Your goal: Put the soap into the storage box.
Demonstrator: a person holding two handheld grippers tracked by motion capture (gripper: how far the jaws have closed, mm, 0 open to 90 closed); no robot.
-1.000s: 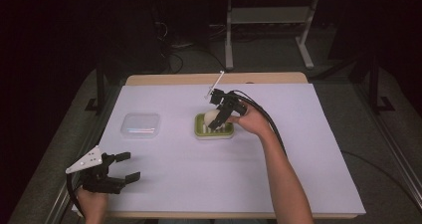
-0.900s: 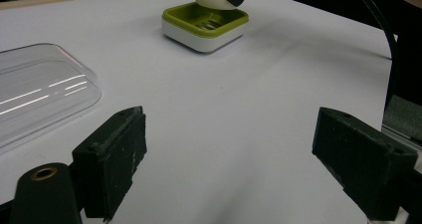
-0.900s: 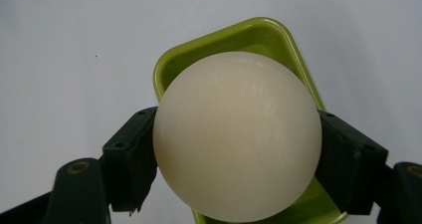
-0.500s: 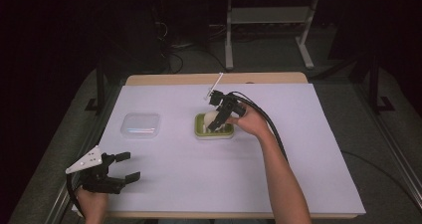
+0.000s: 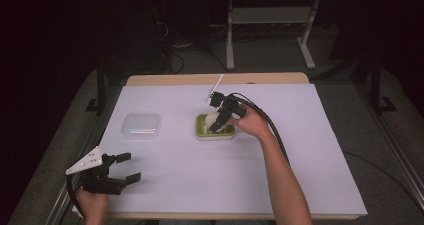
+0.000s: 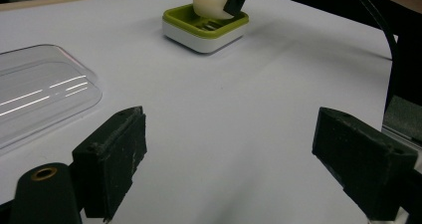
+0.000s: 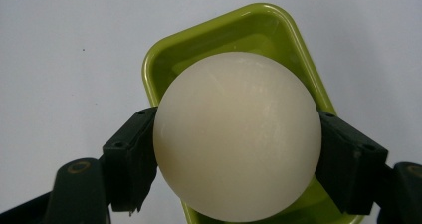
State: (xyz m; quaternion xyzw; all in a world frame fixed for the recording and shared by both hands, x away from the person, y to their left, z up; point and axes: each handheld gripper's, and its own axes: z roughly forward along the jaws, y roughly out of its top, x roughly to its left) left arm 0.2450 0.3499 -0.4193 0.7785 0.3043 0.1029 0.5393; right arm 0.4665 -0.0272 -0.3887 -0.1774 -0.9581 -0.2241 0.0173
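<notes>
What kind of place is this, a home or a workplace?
Probably a lab or workshop set up for recording, not a home. The table is covered with plain white paper, cables lie on the dark floor behind it, and a metal stand is there. The person holds a cabled right gripper.

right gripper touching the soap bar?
Touching. In the right gripper view, both jaws of the right gripper press flush against the sides of the cream soap bar, no gap.

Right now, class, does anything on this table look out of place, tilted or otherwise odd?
Only one thing: the cream soap stands tilted on end in the green soap dish, clamped by the right gripper. The clear lid lies flat, apart from the dish. Nothing looks spilled or damaged.
</notes>
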